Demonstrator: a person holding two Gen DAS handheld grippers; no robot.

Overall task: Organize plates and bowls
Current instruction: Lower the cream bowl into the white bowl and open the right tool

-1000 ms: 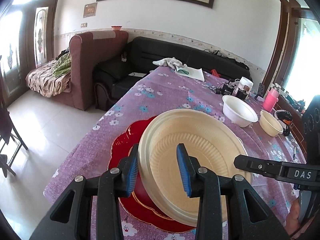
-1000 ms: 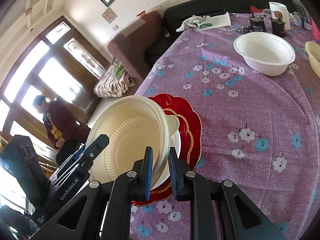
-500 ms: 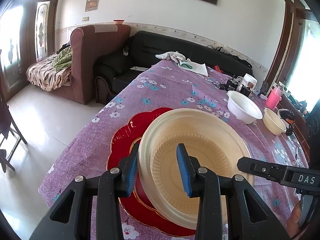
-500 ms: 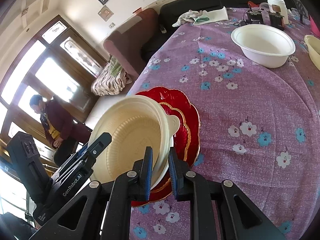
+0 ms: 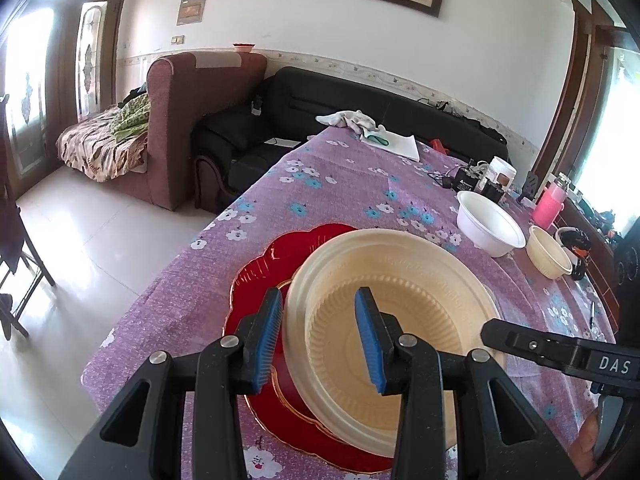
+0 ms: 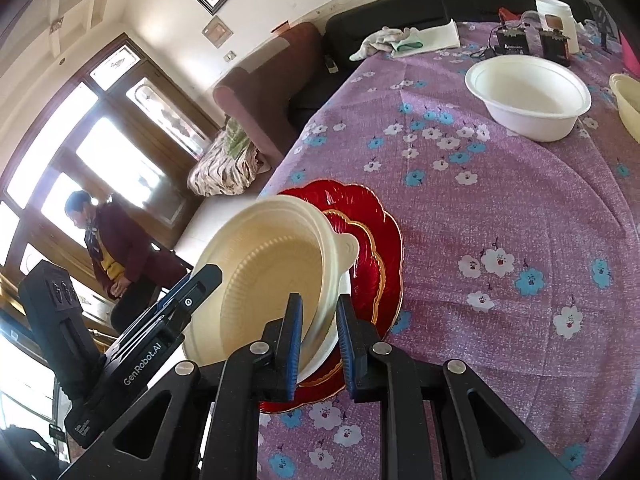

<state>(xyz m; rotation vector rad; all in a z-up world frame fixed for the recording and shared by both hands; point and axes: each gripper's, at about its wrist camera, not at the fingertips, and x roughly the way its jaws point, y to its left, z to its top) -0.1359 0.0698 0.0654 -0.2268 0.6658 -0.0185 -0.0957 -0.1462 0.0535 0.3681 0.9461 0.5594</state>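
A cream plate (image 5: 400, 312) with a ribbed centre is held tilted over a red scalloped plate (image 5: 272, 272) on the purple flowered tablecloth. My left gripper (image 5: 320, 336) has its blue pads on either side of the cream plate's near-left rim, with a gap showing. My right gripper (image 6: 318, 346) is shut on the cream plate's (image 6: 272, 276) rim, which has a small tab. A thin white plate (image 6: 326, 350) lies under it on the red plate (image 6: 372, 248). A white bowl (image 5: 490, 229) and a cream bowl (image 5: 548, 252) stand at the far right.
Folded cloths (image 5: 368, 130) lie at the table's far end. A pink bottle (image 5: 550, 202), a white cup (image 5: 502, 170) and black boxes (image 5: 468, 180) stand behind the bowls. Sofas (image 5: 208, 120) stand past the table's left edge. A person (image 6: 116, 256) stands by the door.
Both grippers and the cream plate have drawn back slightly toward me and lowered a little over the red plate. The grips look unchanged.
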